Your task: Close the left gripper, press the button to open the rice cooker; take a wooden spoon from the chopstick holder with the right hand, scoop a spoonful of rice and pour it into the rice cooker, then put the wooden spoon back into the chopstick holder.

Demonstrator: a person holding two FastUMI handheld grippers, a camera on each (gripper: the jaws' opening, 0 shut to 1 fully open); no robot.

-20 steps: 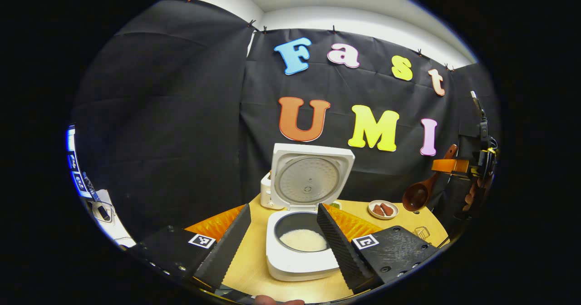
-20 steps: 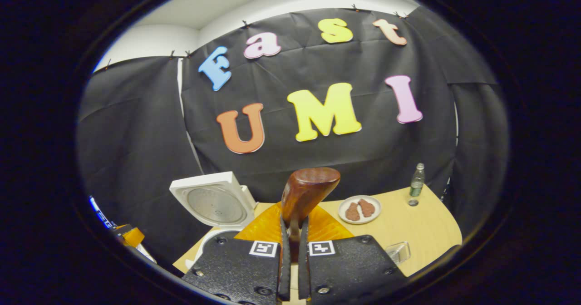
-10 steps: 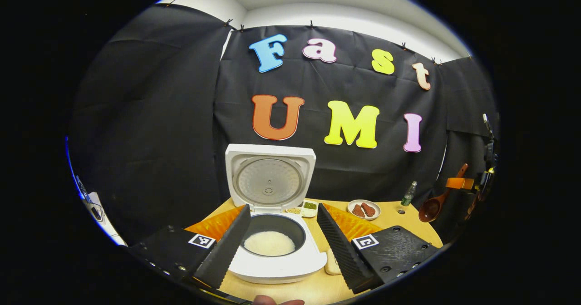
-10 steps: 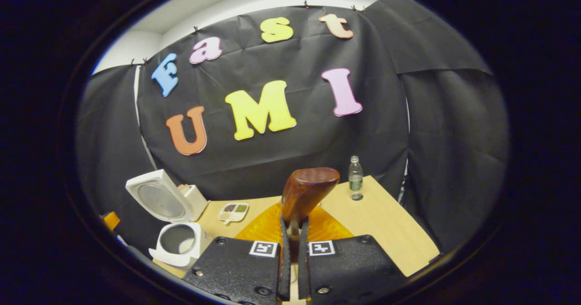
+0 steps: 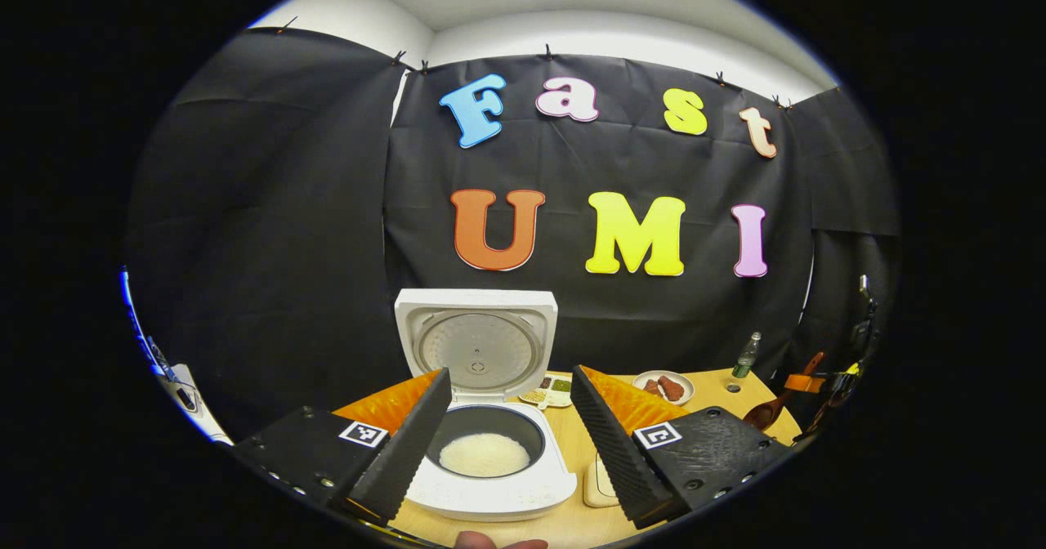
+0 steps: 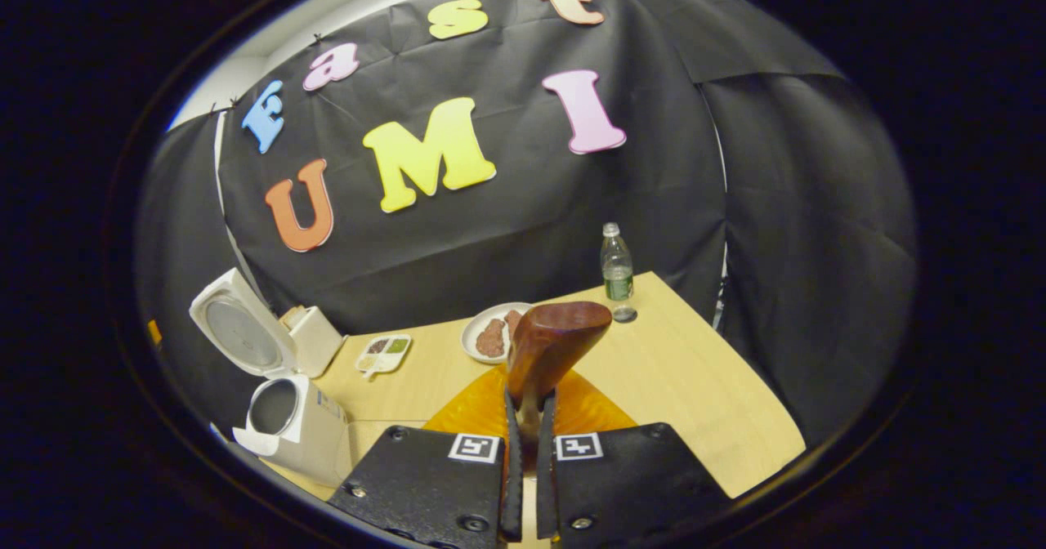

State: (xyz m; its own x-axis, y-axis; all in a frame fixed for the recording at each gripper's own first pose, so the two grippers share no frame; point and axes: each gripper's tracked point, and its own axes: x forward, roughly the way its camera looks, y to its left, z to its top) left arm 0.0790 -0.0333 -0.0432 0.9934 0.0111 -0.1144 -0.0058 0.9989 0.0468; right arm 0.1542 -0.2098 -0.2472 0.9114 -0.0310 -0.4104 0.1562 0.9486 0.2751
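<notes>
The cooker (image 5: 482, 443) stands open on the table (image 6: 686, 386), rice in its pot. The left gripper (image 5: 511, 430) hangs wide above it; the right gripper (image 6: 527, 459) clamps the spoon (image 6: 552, 349). Rice is apparently delivered, so the step is spoon return, which requires locating the holder.

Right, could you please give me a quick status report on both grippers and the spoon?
Left gripper open over the lid-up white rice cooker. Right gripper shut on brown wooden spoon. Nothing blocking.

Bare table (image 6: 686, 386) right of plate (image 6: 490, 338) & short of bottle (image 6: 617, 267); rice cooker (image 6: 286, 426) w/ raised lid (image 6: 233, 332) blocks left edge.
</notes>
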